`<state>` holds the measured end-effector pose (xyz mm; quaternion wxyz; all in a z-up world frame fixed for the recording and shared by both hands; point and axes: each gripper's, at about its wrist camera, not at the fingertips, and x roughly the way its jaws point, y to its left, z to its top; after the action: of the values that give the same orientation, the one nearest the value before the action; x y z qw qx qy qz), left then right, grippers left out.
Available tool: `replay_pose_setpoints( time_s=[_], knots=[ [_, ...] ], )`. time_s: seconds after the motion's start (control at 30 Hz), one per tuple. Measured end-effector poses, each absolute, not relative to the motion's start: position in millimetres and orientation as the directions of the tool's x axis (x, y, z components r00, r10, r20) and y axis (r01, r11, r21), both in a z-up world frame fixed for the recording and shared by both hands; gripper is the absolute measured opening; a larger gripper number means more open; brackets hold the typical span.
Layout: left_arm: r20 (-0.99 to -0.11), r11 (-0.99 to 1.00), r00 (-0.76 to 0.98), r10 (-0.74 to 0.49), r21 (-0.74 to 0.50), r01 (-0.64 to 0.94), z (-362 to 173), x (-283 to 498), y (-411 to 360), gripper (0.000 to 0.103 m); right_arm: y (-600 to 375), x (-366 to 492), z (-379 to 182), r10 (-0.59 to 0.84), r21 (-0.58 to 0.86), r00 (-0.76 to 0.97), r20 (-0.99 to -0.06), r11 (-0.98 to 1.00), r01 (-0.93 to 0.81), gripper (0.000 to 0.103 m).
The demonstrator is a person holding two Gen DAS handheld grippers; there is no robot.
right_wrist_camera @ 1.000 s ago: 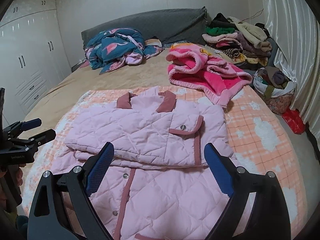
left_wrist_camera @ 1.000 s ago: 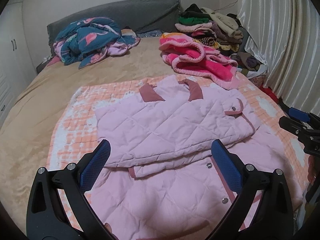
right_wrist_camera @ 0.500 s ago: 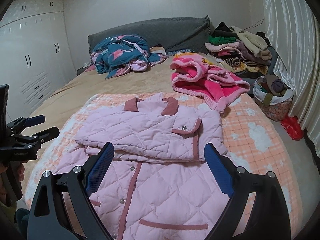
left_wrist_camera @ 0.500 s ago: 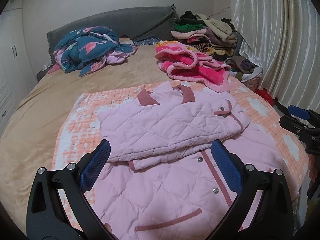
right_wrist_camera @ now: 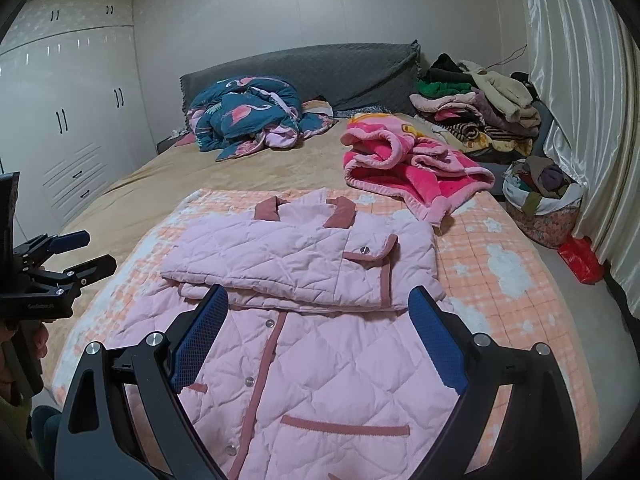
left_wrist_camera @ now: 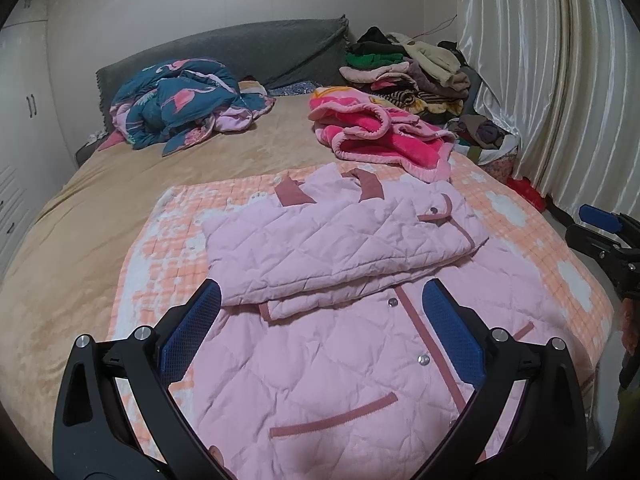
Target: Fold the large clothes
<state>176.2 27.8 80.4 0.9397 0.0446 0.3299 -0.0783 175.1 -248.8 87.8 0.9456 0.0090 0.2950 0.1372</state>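
A pale pink quilted jacket (left_wrist_camera: 332,344) with dusty-rose trim lies on an orange checked blanket (left_wrist_camera: 160,248) at the near end of the bed. Its sleeves are folded across the chest as a band (left_wrist_camera: 336,240) below the collar. It also shows in the right wrist view (right_wrist_camera: 320,368). My left gripper (left_wrist_camera: 320,332) is open and empty, above the jacket's lower half. My right gripper (right_wrist_camera: 320,336) is open and empty, also above the lower half. Each gripper shows at the edge of the other's view: the right gripper (left_wrist_camera: 600,236) and the left gripper (right_wrist_camera: 68,256).
A bright pink fleece blanket (right_wrist_camera: 412,168) lies beyond the jacket at the right. A blue flamingo quilt (right_wrist_camera: 248,116) sits by the grey headboard (right_wrist_camera: 320,68). Stacked clothes (right_wrist_camera: 476,108) and a cloth basket (right_wrist_camera: 540,196) stand by the curtain. White wardrobes (right_wrist_camera: 60,120) line the left wall.
Both grippers have drawn back toward the foot of the bed and risen; more of the jacket's lower half and its pocket trim is in view. The jacket has not moved.
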Motion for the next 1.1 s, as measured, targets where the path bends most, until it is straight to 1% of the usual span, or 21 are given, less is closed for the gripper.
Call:
replay_pose_setpoints(
  time_s=[0.57,0.93,1.1],
  knots=[
    [-0.643,0.986,0.756,-0.121,0.009,0.166,62.3,132.3,38.5,0.095,-288.6,122.1,74.6,0.218,0.091,0.794,-0.567,0.975,-0.203,0.091],
    [-0.695,0.987,0.711,-0.109,0.012,0.163,31.2,106.8,39.2,0.095,-312.0,93.8,56.5,0.202,0.112,0.787,-0.583,0.979,-0.168,0.091],
    [-0.706,0.987,0.701,-0.101,0.019,0.162,25.6,98.5,38.5,0.095,-323.0,85.2,48.3,0.194,0.113,0.778,-0.598,0.981,-0.157,0.091]
  ],
)
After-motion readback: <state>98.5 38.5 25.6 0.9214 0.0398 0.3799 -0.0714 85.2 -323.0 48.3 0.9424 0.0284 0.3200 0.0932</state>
